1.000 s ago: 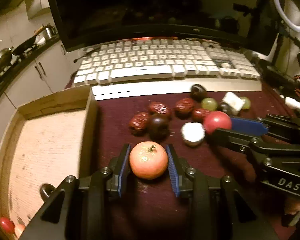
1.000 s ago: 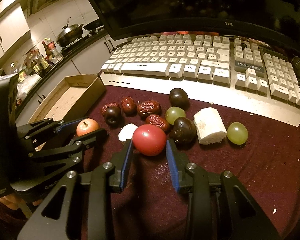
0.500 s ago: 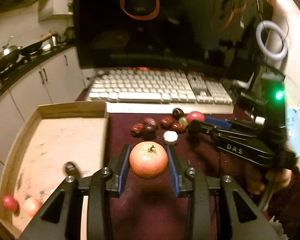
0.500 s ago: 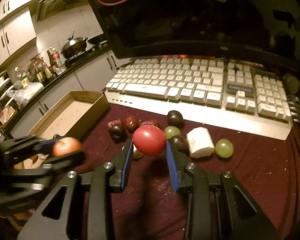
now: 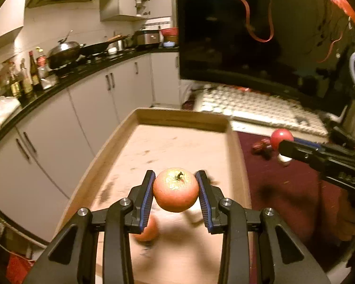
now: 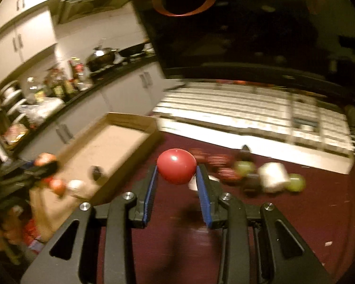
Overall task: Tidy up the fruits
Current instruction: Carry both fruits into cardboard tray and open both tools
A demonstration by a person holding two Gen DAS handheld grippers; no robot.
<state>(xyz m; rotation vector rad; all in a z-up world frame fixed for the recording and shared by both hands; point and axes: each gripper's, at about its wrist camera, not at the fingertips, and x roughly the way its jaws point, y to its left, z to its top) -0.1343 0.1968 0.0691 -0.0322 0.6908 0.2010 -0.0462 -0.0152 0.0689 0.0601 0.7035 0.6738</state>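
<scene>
My left gripper (image 5: 175, 190) is shut on an orange-red apple-like fruit (image 5: 175, 189) and holds it in the air over the shallow cardboard tray (image 5: 182, 118). A second orange fruit (image 5: 147, 230) lies blurred in the tray below the left finger. My right gripper (image 6: 176, 172) is shut on a smooth red round fruit (image 6: 176, 168), lifted above the dark red table cover. That red fruit (image 5: 280, 138) also shows at the right of the left wrist view. Red dates (image 6: 226, 172), green grapes (image 6: 295, 182), dark plums and a white chunk (image 6: 273, 174) lie blurred on the cover behind it.
A white keyboard (image 6: 248, 111) and a dark monitor (image 5: 260, 35) stand behind the fruit. The tray (image 6: 120, 139) sits left of the cover, with small fruits (image 6: 58, 185) at its near end. Kitchen cabinets and a counter with pots and bottles (image 5: 47, 56) run along the left.
Both grippers lifted their fruits off the cover. The left one swung left with the orange fruit to above the tray. The right one rose and turned left with the red fruit.
</scene>
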